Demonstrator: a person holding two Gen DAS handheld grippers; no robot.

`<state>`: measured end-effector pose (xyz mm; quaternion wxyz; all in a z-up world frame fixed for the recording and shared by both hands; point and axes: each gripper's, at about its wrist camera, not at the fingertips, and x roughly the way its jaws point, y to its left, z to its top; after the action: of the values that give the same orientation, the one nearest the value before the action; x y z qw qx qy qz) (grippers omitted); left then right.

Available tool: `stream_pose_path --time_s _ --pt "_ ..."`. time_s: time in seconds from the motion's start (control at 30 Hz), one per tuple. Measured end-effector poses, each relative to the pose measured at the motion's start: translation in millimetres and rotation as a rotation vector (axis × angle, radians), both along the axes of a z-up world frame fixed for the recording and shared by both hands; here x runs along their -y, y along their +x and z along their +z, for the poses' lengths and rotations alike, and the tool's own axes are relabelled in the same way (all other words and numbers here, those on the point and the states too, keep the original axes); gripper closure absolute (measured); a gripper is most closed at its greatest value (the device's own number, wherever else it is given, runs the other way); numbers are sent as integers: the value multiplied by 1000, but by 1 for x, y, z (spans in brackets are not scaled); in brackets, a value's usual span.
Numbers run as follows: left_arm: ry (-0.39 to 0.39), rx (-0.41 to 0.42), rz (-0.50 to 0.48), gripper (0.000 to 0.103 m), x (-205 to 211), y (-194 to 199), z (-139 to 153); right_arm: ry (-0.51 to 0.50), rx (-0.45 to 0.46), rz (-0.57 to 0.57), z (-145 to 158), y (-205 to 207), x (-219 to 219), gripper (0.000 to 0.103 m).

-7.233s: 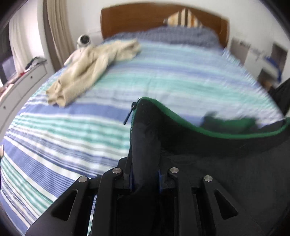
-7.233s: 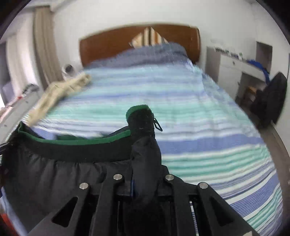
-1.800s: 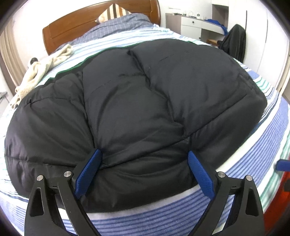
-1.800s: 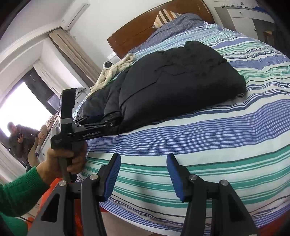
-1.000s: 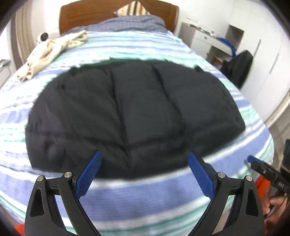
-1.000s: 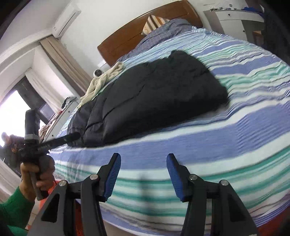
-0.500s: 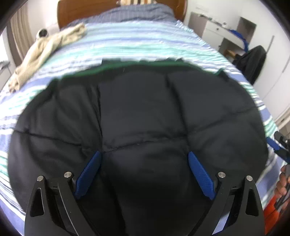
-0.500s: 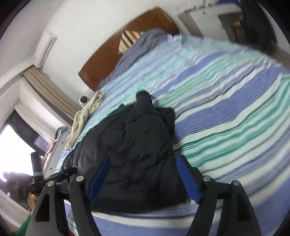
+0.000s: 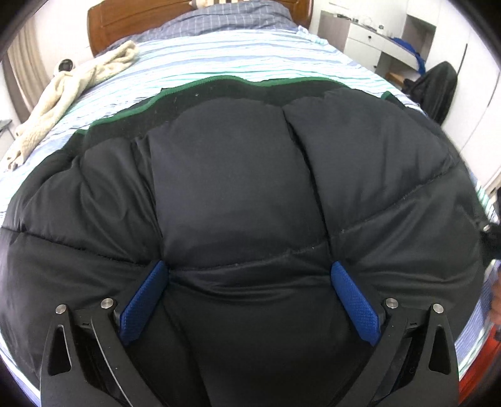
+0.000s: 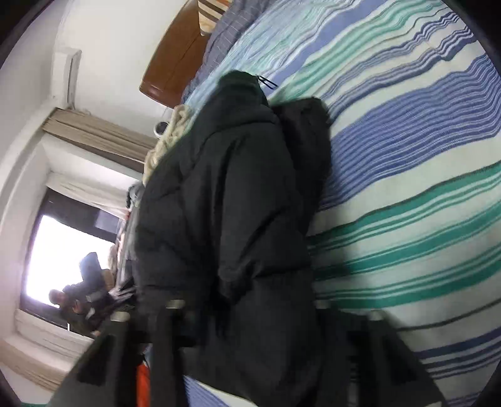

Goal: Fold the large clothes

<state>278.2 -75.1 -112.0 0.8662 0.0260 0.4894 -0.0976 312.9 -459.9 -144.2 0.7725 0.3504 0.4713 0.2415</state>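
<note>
A black puffer jacket [image 9: 238, 194] with a green-edged lining lies folded on the striped bed [image 9: 238, 56]. My left gripper [image 9: 247, 278] is open, its blue pads [image 9: 142, 305] pressed down onto the jacket's near edge with padding bulging between them. In the right wrist view the jacket [image 10: 225, 200] fills the middle, tilted. My right gripper [image 10: 247, 316] is at the jacket's side edge; its fingers [image 10: 360, 341] are blurred and spread wide, with fabric bulging between them.
A cream garment [image 9: 72, 90] lies at the bed's far left near the wooden headboard [image 9: 125, 18]. A white desk [image 9: 375, 43] and a dark chair [image 9: 435, 87] stand to the right. A window [image 10: 62, 260] and curtains are on the left.
Both grippers have moved in from the foot of the bed onto the jacket. The left one now presses on its near edge. The right view has tilted and closed on the jacket's side.
</note>
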Motion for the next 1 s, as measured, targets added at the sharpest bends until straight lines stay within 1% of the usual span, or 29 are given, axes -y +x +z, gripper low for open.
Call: stream_pose_path --time_s 0.03,0.07,0.17,0.2,0.23,0.27,0.3,0.33,0.37,0.4,0.43,0.47,0.5,0.57,0.63,0.67,0.7,0.73,0.8,0.87,0.9,0.93,1.0 --pt "7 -3 -2 1 1 0 0 11 15 -6 6 -3 0 82" --pt "13 -3 -3 1 1 0 0 26 48 -10 19 -7 -3 83" --pt "21 2 2 1 2 3 0 27 150 6 64 -16 -23 84" --pt "19 -1 3 1 1 4 0 13 180 19 79 -18 -34 84" --pt "17 -16 1 1 0 5 3 -39 229 43 102 -19 -56 84" --pt "18 -40 -6 3 -2 6 6 -81 261 59 116 -22 -72 84" --pt "12 -78 -14 11 -8 9 13 -142 307 77 134 -26 -95 84" --pt "-13 -101 -18 18 -18 10 23 -173 332 82 142 -28 -107 84" --pt "-67 -108 -21 21 -33 8 38 -222 372 90 155 -33 -128 84" --pt "-119 -88 -11 20 -51 5 58 -253 399 95 162 -39 -141 84" --pt "-158 -48 8 18 -71 0 82 -297 433 102 170 -45 -162 84" --pt "-188 -22 16 13 -85 -3 100 -330 457 106 173 -50 -178 84" --pt "-242 2 10 10 -100 -6 122 -350 474 108 175 -54 -186 84" --pt "-353 10 -51 8 -115 -10 161 -411 532 128 178 -63 -221 84" --pt "-401 -5 -140 6 -110 -11 184 -474 580 168 176 -72 -248 84" --pt "-401 -18 -183 5 -103 -10 190 -503 596 186 175 -77 -259 84" --pt "-381 -34 -228 5 -91 -9 196 -538 619 208 173 -83 -271 84" --pt "-343 -41 -255 5 -80 -7 200 -561 632 221 174 -87 -278 84" --pt "-294 -49 -292 5 -66 -1 204 -655 678 250 167 -100 -300 84" --pt "-227 -69 -287 5 -53 5 204 -716 724 279 162 -110 -310 84" --pt "-188 -89 -279 4 -47 10 201 -756 749 294 160 -109 -321 84" --pt "-144 -114 -272 4 -40 15 197 -818 786 318 157 -115 -333 84" --pt "-53 -132 -268 5 -29 19 189 -875 818 342 152 -123 -346 84"
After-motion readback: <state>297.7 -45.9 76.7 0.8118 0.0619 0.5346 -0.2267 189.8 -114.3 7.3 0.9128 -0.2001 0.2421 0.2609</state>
